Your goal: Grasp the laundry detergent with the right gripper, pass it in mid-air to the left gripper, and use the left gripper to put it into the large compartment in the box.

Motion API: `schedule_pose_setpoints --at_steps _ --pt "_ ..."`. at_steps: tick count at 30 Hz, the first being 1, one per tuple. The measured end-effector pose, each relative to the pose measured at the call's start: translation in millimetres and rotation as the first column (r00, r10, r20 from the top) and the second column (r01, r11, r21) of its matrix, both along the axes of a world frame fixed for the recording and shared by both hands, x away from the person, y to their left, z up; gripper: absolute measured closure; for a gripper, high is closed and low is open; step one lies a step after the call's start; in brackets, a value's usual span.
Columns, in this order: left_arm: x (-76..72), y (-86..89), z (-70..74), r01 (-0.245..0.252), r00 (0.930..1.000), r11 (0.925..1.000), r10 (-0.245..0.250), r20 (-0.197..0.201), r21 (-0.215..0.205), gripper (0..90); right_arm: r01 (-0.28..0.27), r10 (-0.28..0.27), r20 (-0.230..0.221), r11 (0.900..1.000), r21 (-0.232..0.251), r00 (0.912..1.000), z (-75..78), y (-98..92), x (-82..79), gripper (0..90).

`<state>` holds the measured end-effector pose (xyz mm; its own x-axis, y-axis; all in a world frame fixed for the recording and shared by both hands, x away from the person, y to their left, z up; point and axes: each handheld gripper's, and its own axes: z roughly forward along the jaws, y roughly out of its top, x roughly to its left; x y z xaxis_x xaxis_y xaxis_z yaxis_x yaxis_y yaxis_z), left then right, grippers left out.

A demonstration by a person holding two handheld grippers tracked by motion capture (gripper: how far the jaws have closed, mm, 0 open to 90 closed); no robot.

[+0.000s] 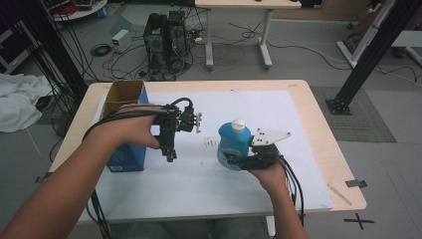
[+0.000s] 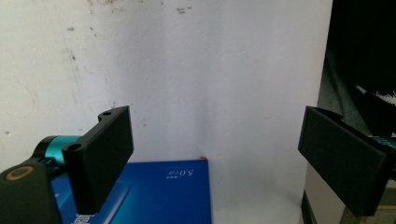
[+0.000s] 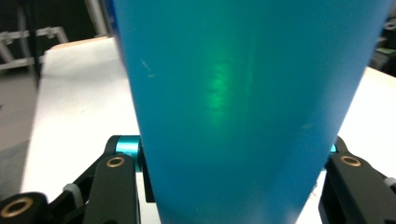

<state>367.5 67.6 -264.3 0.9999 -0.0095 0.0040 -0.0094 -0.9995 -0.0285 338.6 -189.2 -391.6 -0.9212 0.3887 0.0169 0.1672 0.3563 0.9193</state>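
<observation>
Blue box (image 1: 127, 152) at 9 o'clock on the desk (image 1: 318, 144); its print reads "5.0" in the left gripper view, rest illegible. Left tongs (image 1: 169, 154) spread, empty, just beside the box. Right tongs (image 1: 234, 160) at 3 o'clock pinch the blue bottle (image 1: 234, 142), white-capped, upright; no readable label.

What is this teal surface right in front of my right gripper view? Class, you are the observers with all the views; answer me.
Observer: It is a blue bottle with a white cap, held in your right claw.
Operator: Where is my left claw?
Observer: The left claw is wide open over the white mat, with nothing between its jaws.
Operator: Anything beside it?
Observer: A blue box with its top open stands at the mat's left edge.
</observation>
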Motion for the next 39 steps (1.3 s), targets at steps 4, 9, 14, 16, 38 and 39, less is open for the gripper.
schedule_pose_setpoints --at_steps 4,9,14,16,38,39 --pt "-0.2 -2.3 0.3 0.001 1.0000 1.0000 -0.001 0.003 -0.002 10.4 -0.059 0.059 0.009 0.998 0.001 0.9982 0.3 10.6 1.9 44.2" --pt "-1.4 -4.4 1.9 0.005 1.0000 1.0000 -0.005 0.002 -0.002 10.4 -0.130 0.130 0.006 0.991 0.007 0.9915 -1.0 22.2 5.7 44.2" --pt "-3.5 -7.2 2.4 0.007 1.0000 1.0000 -0.007 0.004 -0.001 10.4 -0.186 0.186 -0.015 0.982 0.015 0.9824 -4.8 39.5 8.2 44.2" --pt "-4.7 -7.5 2.7 -0.008 1.0000 1.0000 0.008 -0.004 -0.001 10.4 -0.216 0.216 0.010 0.976 0.013 0.9765 -5.7 45.1 11.6 44.2" --pt "-11.1 -16.5 4.4 0.005 1.0000 1.0000 -0.005 -0.002 -0.007 10.4 -0.343 0.343 -0.016 0.939 0.022 0.9391 -11.7 96.5 13.9 44.2" --pt "-11.4 -16.6 4.8 0.005 1.0000 1.0000 -0.005 0.000 -0.007 10.4 -0.351 0.351 -0.010 0.936 0.016 0.9362 -11.5 98.2 14.5 44.2"
